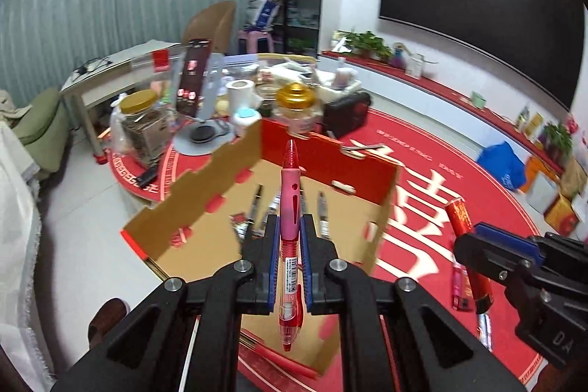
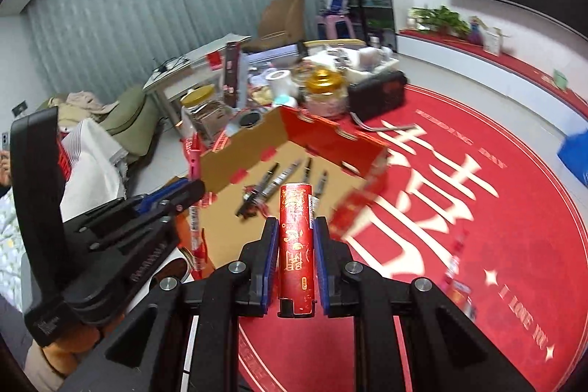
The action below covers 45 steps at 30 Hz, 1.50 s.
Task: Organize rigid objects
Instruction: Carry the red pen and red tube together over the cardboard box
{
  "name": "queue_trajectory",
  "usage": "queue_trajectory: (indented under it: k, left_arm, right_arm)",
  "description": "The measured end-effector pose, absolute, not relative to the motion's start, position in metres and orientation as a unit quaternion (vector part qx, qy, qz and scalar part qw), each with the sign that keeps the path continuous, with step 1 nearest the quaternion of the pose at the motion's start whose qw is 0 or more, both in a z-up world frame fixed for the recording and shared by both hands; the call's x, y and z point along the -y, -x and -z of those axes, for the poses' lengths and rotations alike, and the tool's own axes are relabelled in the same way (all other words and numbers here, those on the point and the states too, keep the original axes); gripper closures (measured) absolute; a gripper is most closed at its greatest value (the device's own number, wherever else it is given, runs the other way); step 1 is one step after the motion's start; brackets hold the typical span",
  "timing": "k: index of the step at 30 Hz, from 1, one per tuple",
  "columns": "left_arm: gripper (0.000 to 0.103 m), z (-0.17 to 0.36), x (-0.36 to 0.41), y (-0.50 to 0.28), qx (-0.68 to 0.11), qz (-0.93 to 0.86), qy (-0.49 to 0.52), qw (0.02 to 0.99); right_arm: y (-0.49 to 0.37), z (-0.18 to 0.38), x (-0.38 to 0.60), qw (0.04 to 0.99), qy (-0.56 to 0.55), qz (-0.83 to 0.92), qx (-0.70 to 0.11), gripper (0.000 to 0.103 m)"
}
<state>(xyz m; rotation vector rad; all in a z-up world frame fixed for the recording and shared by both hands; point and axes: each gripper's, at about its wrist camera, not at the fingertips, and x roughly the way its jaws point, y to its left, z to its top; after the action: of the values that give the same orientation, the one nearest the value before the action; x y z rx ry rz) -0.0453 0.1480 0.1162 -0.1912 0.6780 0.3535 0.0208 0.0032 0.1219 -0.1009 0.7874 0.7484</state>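
1. Pink-and-red plastic click pen [image 1: 290,208]: clamped lengthwise between the blue pads of the left gripper [image 1: 290,226], jaws closed on its barrel. Tip points fwd, over the open cardboard box w/ red outer walls [image 1: 220,179].
2. Red cylindrical tube w/ gold print [image 2: 296,237]: held by the right gripper [image 2: 296,226], jaws pinched on its sides. Sits just short of the box's near-right corner, above the red round rug w/ white characters [image 2: 459,193].
3. Inside the box: several dark marker pens [image 2: 283,179] lying flat on the brown floor, roughly parallel. A small whitish piece [image 1: 343,187] lies nr the far wall.
4. Step, as I read it: carry both items over the box & drop them in w/ the rest.
5. To do it well: get each item fully past the near wall before letting go; lower it close to the floor so it doesn't bounce; lay it parallel to the markers in a bare strip.
6. Grippers are close side by side, so release one at a time, keep them apart.
7. Risk: tube is round, could roll, so set it against a wall or the markers.
8. Cluttered low table [image 1: 205,142] w/ jars behind the box: stay clear.
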Motion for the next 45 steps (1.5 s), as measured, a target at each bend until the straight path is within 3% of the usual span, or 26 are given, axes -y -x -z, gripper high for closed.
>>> queue_trajectory:
  k: [16, 45]
  left_arm:
    - [0.092, -0.096, -0.198, 0.018, -0.345, -0.200, 0.116, 0.910]
    - [0.092, -0.066, -0.206, -0.025, -0.381, -0.194, 0.105, 0.898]
  right_arm:
    - [-0.050, -0.109, -0.077, 0.837, 0.091, -0.374, -0.390, 0.083]
    - [-0.090, -0.077, -0.092, 0.831, 0.103, -0.339, -0.428, 0.083]
